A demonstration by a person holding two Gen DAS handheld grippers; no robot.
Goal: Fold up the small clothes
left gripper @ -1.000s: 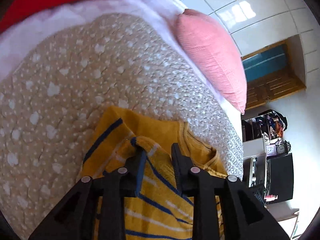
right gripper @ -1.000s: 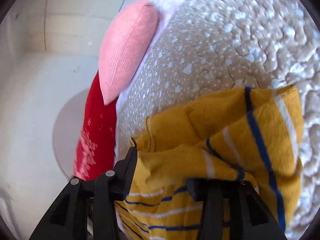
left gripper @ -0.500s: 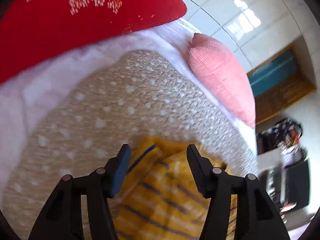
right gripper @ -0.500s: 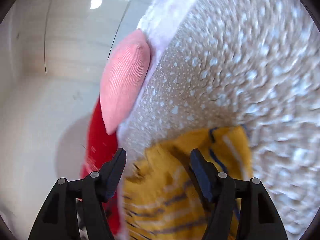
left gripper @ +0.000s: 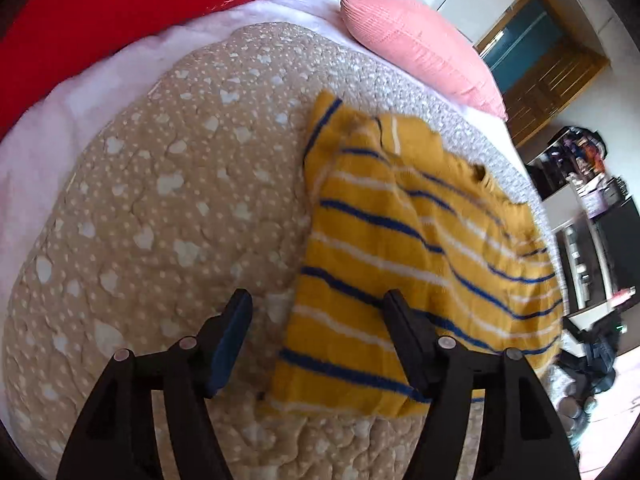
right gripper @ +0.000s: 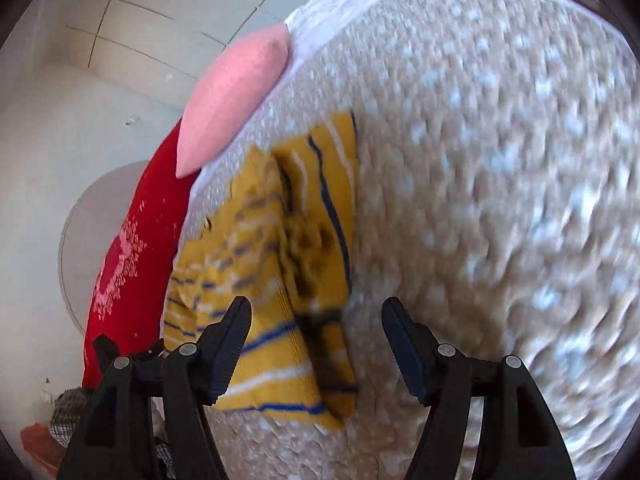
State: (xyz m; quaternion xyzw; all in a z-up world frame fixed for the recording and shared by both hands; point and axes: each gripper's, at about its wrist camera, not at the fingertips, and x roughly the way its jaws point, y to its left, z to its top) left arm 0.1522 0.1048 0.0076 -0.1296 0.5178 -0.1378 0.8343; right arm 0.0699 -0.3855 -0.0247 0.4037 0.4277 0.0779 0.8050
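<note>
A small yellow sweater with blue and white stripes (left gripper: 400, 248) lies folded over on the beige dotted quilt (left gripper: 168, 200). In the right wrist view the sweater (right gripper: 280, 264) lies bunched near the quilt's left edge. My left gripper (left gripper: 316, 320) is open and empty, held above the sweater's near left edge. My right gripper (right gripper: 316, 328) is open and empty, held above the sweater's near end. Neither gripper touches the cloth.
A pink pillow (left gripper: 420, 44) and a red embroidered pillow (left gripper: 132, 4) lie at the head of the bed; both show in the right wrist view, pink (right gripper: 232, 96) and red (right gripper: 136, 256). A dark cabinet with clutter (left gripper: 592, 216) stands beyond the bed's right side.
Both grippers were shut on the sweater a second ago. They opened, let it drop onto the quilt, and pulled back and up from it.
</note>
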